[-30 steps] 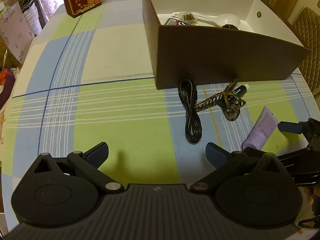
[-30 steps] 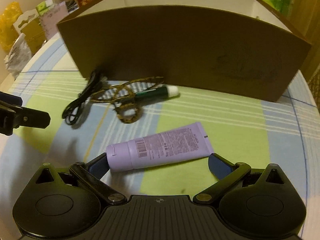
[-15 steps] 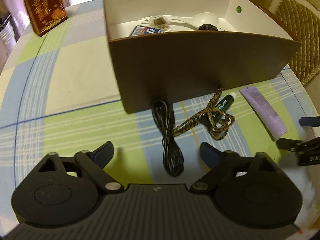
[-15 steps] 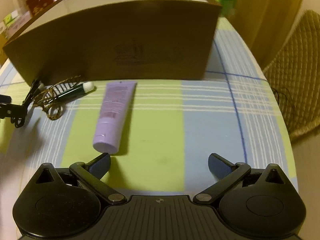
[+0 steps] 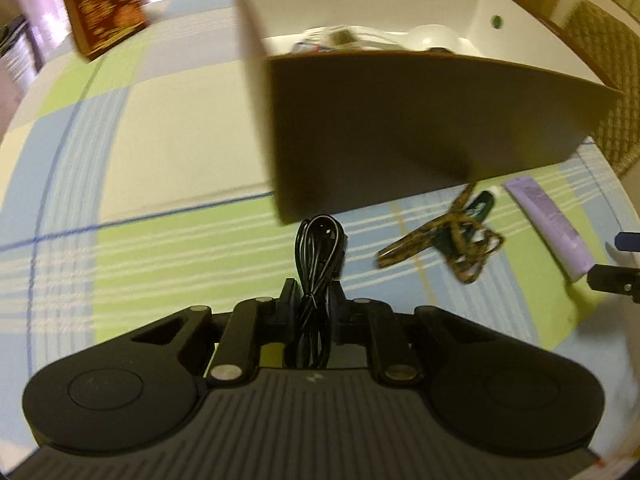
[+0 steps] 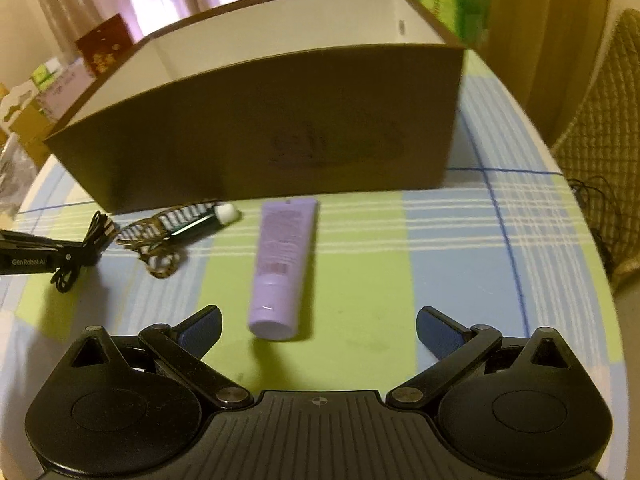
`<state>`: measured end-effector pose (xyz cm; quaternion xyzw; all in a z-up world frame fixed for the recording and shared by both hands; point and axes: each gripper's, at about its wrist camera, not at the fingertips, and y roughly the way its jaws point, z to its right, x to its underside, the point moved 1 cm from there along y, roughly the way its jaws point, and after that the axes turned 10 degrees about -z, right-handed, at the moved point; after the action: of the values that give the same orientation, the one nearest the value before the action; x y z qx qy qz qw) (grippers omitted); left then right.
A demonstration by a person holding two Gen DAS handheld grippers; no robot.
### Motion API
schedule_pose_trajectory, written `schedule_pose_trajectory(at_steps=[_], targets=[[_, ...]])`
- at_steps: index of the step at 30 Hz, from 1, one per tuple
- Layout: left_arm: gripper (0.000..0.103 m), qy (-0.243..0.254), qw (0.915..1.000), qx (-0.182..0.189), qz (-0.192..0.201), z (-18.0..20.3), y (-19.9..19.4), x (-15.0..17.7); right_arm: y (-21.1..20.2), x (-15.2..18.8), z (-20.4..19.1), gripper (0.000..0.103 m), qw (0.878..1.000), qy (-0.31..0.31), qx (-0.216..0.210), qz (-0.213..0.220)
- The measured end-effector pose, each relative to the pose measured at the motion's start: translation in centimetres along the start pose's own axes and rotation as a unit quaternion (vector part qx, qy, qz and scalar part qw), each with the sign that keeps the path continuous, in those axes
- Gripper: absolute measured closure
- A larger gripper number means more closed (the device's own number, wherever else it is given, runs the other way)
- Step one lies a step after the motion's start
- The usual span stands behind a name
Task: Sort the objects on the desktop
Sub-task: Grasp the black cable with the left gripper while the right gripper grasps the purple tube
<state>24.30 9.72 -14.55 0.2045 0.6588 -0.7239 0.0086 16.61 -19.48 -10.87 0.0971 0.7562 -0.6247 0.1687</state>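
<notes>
My left gripper [image 5: 313, 300] is shut on the coiled black cable [image 5: 320, 248], which runs between its fingers toward the brown box [image 5: 420, 132]. A leopard-print cord [image 5: 448, 240] lies tangled over a dark green tube [image 5: 476, 210] right of the cable. The lilac tube [image 5: 548, 228] lies further right. In the right wrist view my right gripper [image 6: 318, 326] stands open, the lilac tube [image 6: 282, 264] lying just ahead of its left finger, cap end nearest. The left gripper [image 6: 48, 258] shows at the left edge there, holding the cable [image 6: 86, 244]. Inside the box lie several white items [image 5: 380, 38].
The round table has a green, blue and cream checked cloth [image 5: 160, 240]. A dark red gift box [image 5: 106, 4] stands at the back left. A wicker chair [image 6: 600, 160] is close to the table's right edge. Paper bags [image 6: 44, 92] sit beyond the table on the left.
My left gripper moved forward over the black cable and closed on it. My right gripper shifted right so the lilac tube now lies nearly centred before its open fingers.
</notes>
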Motion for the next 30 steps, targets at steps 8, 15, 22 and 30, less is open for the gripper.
schedule_pose_trajectory(at_steps=[8, 15, 22, 30], targets=[[0.09, -0.051, 0.9984, 0.015, -0.02, -1.5, -1.5, 2.5, 2.3, -1.3, -2.7, 0.026, 0.998, -0.063, 0.019, -0.008], [0.081, -0.055, 0.9981, 0.023, -0.016, -0.7, -1.8, 2.5, 3.4, -2.0, -3.5, 0.033, 0.994, -0.095, 0.045, -0.004], [0.074, -0.032, 0.9994, 0.001, -0.008, 0.5, -1.4, 1.8, 3.3, -2.0, -3.4, 0.037, 0.994, -0.096, 0.047, -0.009], [0.09, -0.025, 0.9996, 0.008, -0.007, 1.1, -1.8, 3.1, 2.0, -0.6, -3.4, 0.075, 0.992, -0.12, 0.029, 0.0]])
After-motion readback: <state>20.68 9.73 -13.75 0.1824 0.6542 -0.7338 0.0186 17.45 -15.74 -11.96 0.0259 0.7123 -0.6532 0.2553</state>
